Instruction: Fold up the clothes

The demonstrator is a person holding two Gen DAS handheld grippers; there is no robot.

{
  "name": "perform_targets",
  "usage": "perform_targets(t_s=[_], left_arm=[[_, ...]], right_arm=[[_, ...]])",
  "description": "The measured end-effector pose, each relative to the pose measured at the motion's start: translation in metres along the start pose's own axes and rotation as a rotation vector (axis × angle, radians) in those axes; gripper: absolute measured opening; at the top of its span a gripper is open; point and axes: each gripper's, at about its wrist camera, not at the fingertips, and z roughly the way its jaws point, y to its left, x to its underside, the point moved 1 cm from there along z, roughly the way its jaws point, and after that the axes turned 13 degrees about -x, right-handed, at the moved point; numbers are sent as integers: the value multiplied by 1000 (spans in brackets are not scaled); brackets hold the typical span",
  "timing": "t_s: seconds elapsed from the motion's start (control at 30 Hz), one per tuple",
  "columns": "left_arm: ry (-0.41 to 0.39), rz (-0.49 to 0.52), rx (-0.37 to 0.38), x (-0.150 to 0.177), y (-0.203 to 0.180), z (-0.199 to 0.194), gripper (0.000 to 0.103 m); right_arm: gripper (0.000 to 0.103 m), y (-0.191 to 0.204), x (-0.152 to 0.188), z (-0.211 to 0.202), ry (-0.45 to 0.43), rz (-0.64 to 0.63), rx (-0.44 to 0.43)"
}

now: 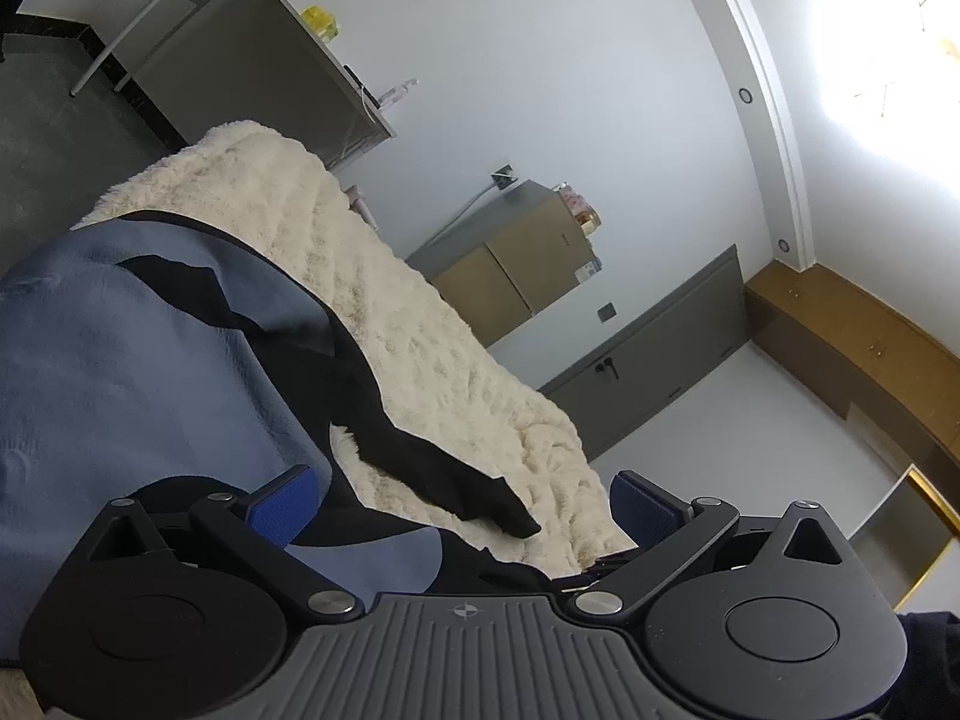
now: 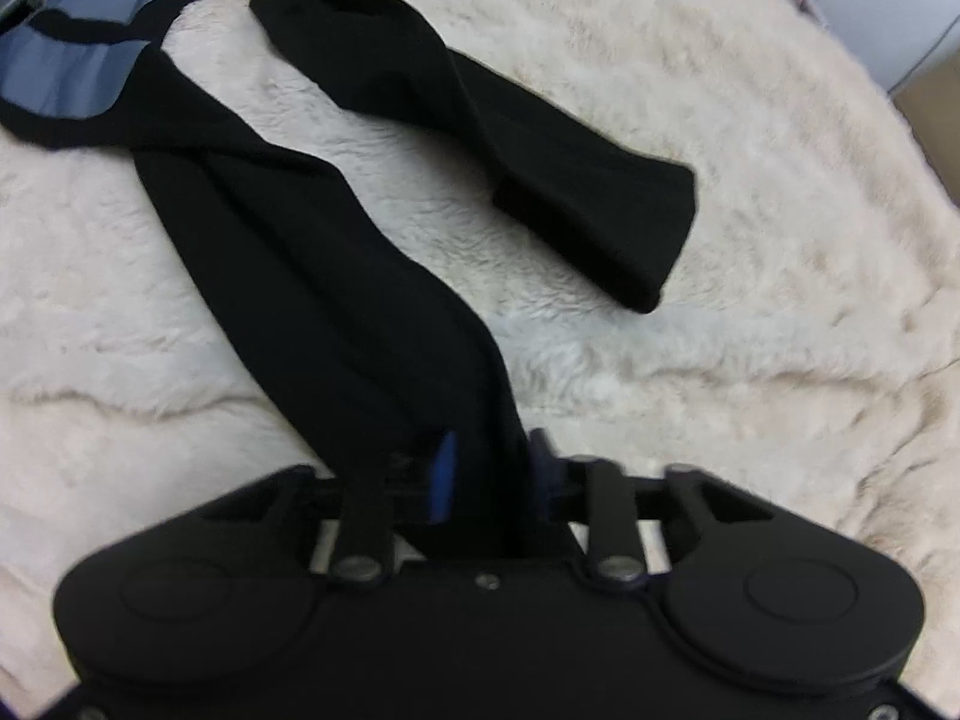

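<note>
Cream fluffy blanket [image 1: 432,324] covers the bed, w/ a blue-and-black top [image 1: 150,360] spread on it. Left gripper [image 1: 465,504] gapes, empty; right gripper [image 2: 489,474] clamped on a black sleeve [image 2: 336,276]. White walls, grey desk [image 1: 258,54], brown cabinet [image 1: 516,252] behind

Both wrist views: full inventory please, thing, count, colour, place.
garment: 1, blue-grey with black trim and black sleeves, spread on the blanket
near sleeve: 1, black, runs into the right jaws
far sleeve: 1, black, lying free on the blanket
blanket: 1, cream, fluffy, under the garment
desk: 1, grey, by the far wall
cabinet: 1, tan, against the wall
door: 1, grey, far wall
left hand-held gripper: 1, black, blue pads, open above the garment
right hand-held gripper: 1, black, shut on the near sleeve
</note>
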Motion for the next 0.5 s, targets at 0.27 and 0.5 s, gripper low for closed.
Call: perform_targets(t_s=[0.27,0.5], left_arm=[[30,-23,23,-1,3,6,102],[75,3,50,1,-2,11,102]], right_arm=[[0,92,51,-79,-210,-255,172],[0,180,142,-42,-64,-291,105]])
